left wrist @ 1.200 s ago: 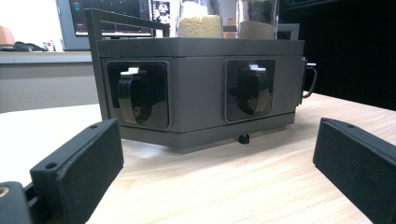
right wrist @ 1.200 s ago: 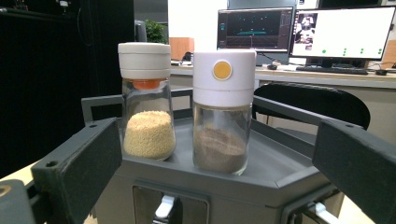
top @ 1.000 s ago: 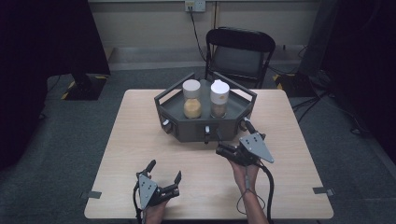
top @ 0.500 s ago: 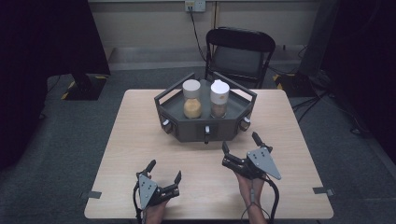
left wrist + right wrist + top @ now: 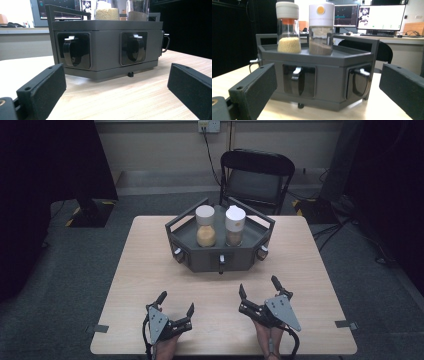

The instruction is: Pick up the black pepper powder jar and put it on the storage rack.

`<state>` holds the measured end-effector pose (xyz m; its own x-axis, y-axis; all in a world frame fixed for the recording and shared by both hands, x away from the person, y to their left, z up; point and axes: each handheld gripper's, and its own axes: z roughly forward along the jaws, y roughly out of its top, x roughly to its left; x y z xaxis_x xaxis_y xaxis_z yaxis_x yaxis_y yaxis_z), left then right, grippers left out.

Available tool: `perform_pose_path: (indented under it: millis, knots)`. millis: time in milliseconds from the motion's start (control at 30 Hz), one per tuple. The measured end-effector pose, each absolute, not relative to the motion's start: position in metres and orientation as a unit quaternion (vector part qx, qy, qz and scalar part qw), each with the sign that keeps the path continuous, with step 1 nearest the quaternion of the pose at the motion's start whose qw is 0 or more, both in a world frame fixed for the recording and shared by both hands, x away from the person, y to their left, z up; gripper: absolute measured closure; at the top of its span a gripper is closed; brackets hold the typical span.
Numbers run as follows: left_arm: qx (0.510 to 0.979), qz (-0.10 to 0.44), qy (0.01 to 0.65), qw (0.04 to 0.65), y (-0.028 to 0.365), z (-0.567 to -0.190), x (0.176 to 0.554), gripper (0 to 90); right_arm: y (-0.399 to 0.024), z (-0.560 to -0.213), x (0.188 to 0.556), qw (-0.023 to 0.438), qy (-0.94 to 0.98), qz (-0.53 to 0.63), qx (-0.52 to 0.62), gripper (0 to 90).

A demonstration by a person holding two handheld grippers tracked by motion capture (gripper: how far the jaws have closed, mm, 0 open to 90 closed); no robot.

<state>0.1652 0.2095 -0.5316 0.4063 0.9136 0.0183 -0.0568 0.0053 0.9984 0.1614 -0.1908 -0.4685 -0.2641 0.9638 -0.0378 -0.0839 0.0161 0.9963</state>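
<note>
— What has changed?
— The right gripper (image 5: 260, 289) has drawn back toward the table's (image 5: 130, 285) near edge; its jaws are wide apart, holding nothing. The left gripper (image 5: 176, 303) sits as before, equally wide.
— And beyond?
— A dark grey hexagonal tray (image 5: 220, 257) holds two white-lidded jars: yellow grains (image 5: 205, 226), brown powder (image 5: 234, 226).

High view: dim room, corners nearly black; light from above falls on the counter (image 5: 150, 270), w/ soft shadows. Pic soft, low detail. Both gripper views brighter; monitors (image 5: 379, 17) at back glow, slightly blown out. Near claw pads (image 5: 42, 90) blurred; rack (image 5: 105, 47) fairly sharp, glossy glints on its handles.
</note>
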Motion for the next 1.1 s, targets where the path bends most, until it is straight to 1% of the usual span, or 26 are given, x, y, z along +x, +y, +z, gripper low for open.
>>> perform_pose_path:
  millis: [367, 567, 1100]
  knots:
    - [0.58, 0.401, 0.369, 0.605, 0.209, -0.532, 0.165, 1.2, -0.191, -0.495, 0.147, 0.457, 0.539, 0.578, 0.409, 0.9]
    - [0.58, 0.401, 0.369, 0.605, 0.209, -0.532, 0.165, 1.4, -0.192, -0.501, 0.145, 0.462, 0.547, 0.567, 0.408, 1.0]
    - [0.58, 0.401, 0.37, 0.605, 0.209, -0.532, 0.165, 1.4, -0.194, -0.519, 0.146, 0.452, 0.555, 0.553, 0.427, 1.0]
